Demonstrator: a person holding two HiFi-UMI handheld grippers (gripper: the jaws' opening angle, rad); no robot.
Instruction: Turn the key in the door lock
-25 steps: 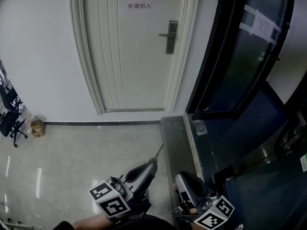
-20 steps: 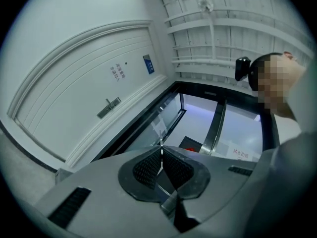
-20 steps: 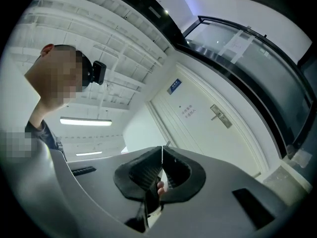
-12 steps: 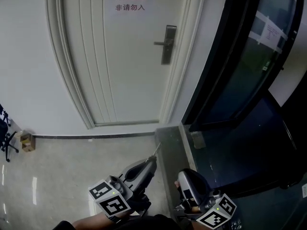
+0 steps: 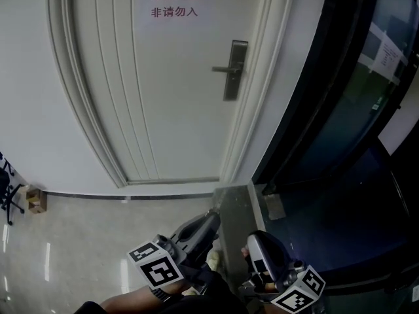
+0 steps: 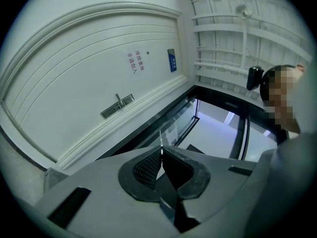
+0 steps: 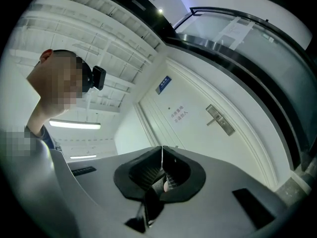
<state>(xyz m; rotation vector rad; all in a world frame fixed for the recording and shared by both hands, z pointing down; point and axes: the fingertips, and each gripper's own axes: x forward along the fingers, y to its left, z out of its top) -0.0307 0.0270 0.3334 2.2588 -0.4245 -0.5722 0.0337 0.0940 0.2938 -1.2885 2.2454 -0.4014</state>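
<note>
Left gripper (image 5: 211, 218) hangs low at the bottom of the head view, jaws clenched on a thin pale sliver that stands up from their tips; I take it for the key (image 6: 161, 139) seen edge-on. Right gripper (image 5: 255, 242) hangs just beside it, jaws pressed together too; a small pale spot low between its pads is too unclear to name.

Ahead, well apart from both, the lock (image 5: 234, 70) is a dark upright plate with a lever pointing left, near the right edge of the door (image 5: 163, 103). A keyhole cannot be made out at this range. A sign (image 5: 174, 3) in red print sits at the door's top edge. Dark glass (image 5: 340, 116) runs along the right, pale floor (image 5: 78, 241) lies below, and a small box (image 5: 36, 199) stands by the wall at the left.

By my reading this is the approach: nothing has met the lock. Next, the left gripper must rise to the plate, find the keyhole, line the blade up, then push in and twist
</note>
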